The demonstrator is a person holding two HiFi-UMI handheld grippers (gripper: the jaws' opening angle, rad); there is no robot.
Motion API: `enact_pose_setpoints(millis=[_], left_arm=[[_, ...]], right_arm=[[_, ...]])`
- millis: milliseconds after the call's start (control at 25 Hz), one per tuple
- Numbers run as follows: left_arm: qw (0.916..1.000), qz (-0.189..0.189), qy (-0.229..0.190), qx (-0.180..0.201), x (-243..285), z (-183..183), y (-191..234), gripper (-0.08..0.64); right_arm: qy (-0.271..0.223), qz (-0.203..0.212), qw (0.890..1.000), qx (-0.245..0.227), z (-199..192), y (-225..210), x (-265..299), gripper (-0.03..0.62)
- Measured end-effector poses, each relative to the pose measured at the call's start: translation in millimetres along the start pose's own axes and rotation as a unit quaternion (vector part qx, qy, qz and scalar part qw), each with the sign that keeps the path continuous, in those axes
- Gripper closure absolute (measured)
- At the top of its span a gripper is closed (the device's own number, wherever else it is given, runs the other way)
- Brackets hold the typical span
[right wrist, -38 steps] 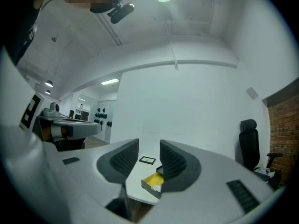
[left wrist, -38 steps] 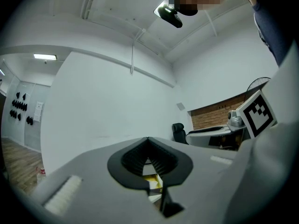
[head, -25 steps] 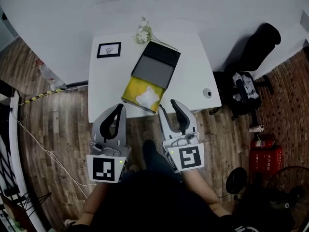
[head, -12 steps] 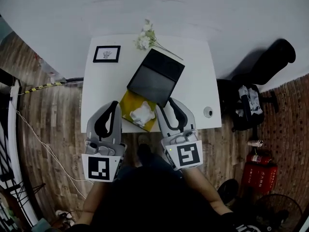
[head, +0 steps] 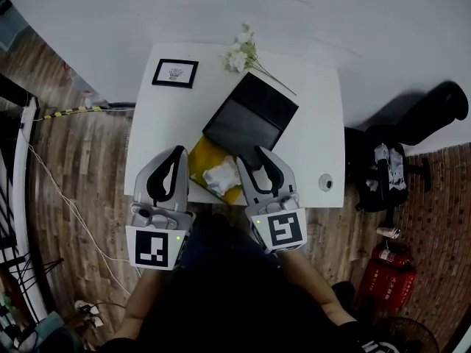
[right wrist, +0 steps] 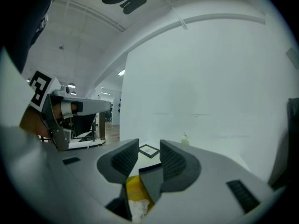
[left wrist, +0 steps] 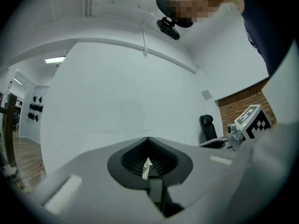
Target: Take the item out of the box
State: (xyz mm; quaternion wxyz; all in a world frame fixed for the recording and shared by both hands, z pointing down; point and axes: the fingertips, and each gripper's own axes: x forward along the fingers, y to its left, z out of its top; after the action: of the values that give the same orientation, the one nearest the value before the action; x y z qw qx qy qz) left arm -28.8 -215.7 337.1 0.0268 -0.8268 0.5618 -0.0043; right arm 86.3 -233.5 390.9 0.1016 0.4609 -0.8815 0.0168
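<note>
An open box (head: 201,156) with a yellow inside lies at the near edge of the white table (head: 165,123). Its dark lid (head: 250,120) is folded back away from me. A crumpled white item (head: 219,176) lies in the yellow part. My left gripper (head: 179,151) is just left of the box, its jaws shut with nothing in them. My right gripper (head: 252,157) is over the box's right side, open and empty. In the right gripper view, the yellow box (right wrist: 133,190) and the white item (right wrist: 138,211) show below the gap between the jaws.
A framed picture (head: 175,73) and a sprig of white flowers (head: 239,54) lie at the table's far side. A small round object (head: 325,182) sits at its near right corner. A black chair (head: 434,116), a bag and a red extinguisher (head: 383,278) stand on the floor to the right.
The table and box have come nearer in the head view. The box end with the white item now lies between the two grippers. Both jaws stand as before.
</note>
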Motion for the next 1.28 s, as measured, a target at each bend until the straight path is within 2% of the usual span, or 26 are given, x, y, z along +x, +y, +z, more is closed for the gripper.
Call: enact_pose_setpoints(millis=[80,200,640,1000,1280], left_arm=[[1.0,-0.004,0.003,-0.001,3.0,-3.6,1.8,0.549],[0.9992,-0.008,0.039,-0.002,5.6,-19.5,5.5,0.549],[0.9941,-0.049,0.094,-0.021,11.0,-56.6,6.4,0.549],[0.9898,-0.073,0.119,-0.026,12.6,-82.3,6.8,0.549],[0.9868,-0.091,0.131,-0.024,13.7,-94.5,3.9,0.549]], right_arm=[[0.012,0.011,1.0,0.0,-9.4,4.6,5.5,0.462],[0.019,0.027,0.999,-0.006,-23.9,10.9,11.1,0.462],[0.108,0.034,0.993,0.016,-77.5,28.8,21.9,0.462],[0.191,0.061,0.979,0.025,-129.3,46.0,21.1,0.46],[0.26,0.076,0.962,0.041,-166.0,56.7,20.9,0.435]])
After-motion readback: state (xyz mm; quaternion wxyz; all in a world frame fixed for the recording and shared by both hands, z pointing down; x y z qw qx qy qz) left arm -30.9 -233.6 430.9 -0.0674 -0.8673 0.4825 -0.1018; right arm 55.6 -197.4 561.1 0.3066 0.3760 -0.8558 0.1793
